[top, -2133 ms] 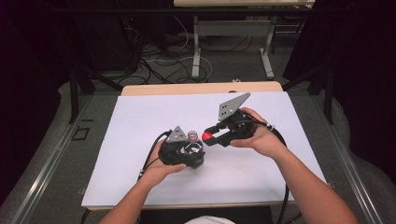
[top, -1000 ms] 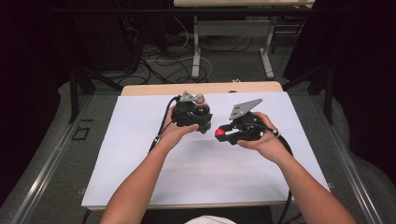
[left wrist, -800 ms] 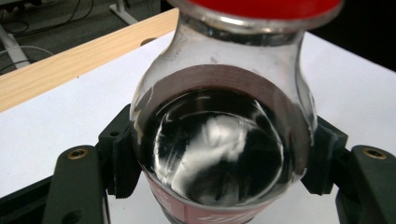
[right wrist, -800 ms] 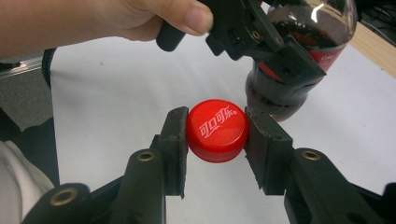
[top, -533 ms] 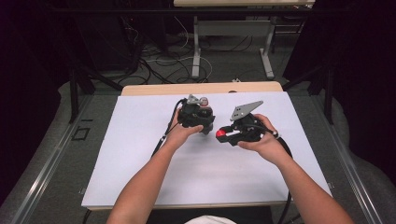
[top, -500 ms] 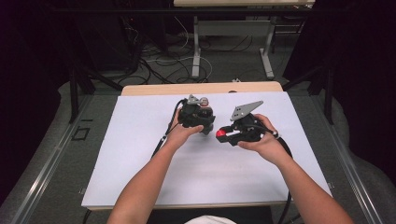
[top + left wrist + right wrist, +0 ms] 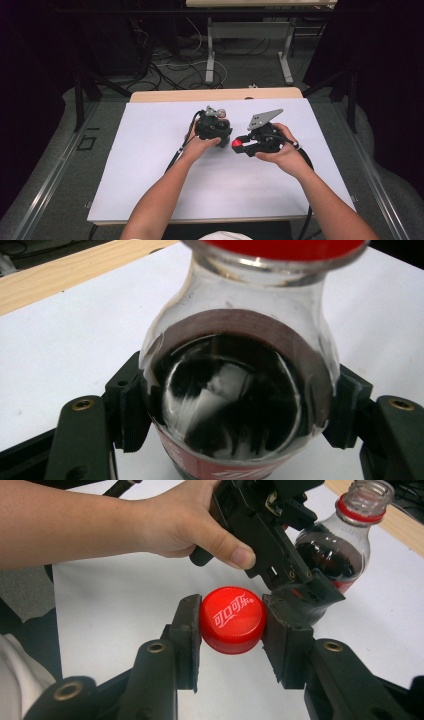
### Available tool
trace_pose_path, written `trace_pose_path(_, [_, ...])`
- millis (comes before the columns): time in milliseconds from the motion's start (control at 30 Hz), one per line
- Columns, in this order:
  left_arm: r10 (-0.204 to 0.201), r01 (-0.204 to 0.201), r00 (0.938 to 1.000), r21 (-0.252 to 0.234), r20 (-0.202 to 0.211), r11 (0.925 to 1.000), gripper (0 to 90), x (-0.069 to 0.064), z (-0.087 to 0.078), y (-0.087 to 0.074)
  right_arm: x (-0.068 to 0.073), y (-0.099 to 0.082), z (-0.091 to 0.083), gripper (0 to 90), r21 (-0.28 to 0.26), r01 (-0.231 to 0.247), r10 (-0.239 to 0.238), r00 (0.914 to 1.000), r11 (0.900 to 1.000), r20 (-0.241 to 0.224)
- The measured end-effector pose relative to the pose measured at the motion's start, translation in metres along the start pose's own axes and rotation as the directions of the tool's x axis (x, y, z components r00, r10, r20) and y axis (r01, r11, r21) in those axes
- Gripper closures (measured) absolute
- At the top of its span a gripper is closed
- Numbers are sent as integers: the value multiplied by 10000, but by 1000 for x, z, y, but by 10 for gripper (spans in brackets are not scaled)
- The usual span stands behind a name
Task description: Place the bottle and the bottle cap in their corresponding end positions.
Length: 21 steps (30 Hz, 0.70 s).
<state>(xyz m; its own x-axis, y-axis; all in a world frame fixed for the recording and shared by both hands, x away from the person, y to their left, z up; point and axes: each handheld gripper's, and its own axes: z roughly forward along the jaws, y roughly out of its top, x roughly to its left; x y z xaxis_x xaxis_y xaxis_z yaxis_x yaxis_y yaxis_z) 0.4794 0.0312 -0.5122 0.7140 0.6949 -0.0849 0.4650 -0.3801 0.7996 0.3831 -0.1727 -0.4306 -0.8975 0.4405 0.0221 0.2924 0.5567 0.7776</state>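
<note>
A clear soda bottle with dark liquid, a red label and a red neck ring sits clamped between the pads of my left gripper, which is shut on its body. In the high view that bottle and left gripper are at mid-table, toward the far edge. The bottle has no cap on and stands about upright. Its red cap with white lettering is pinched between the pads of my right gripper. The right gripper holds the cap just right of the bottle, a little apart from it.
A white sheet covers the table, with a wooden strip along its far edge. Both forearms come in from the near side. Cables and table legs lie on the floor beyond the far edge.
My left gripper has sunk a little toward the table with the bottle and drifted slightly right, closer to the cap. The right gripper has stayed where it was.
</note>
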Motion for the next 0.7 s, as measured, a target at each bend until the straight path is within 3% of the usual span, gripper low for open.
trace_pose_path(500, [248,-248,9997,19,35,9997,282,-3,-2,-4,2,-2,5,612,59,-59,60,10000,10000,-80])
trace_pose_path(700, [-252,253,9995,-12,208,9997,206,0,-5,-5,2,-2,9,612,178,-10,13,9998,9998,-182])
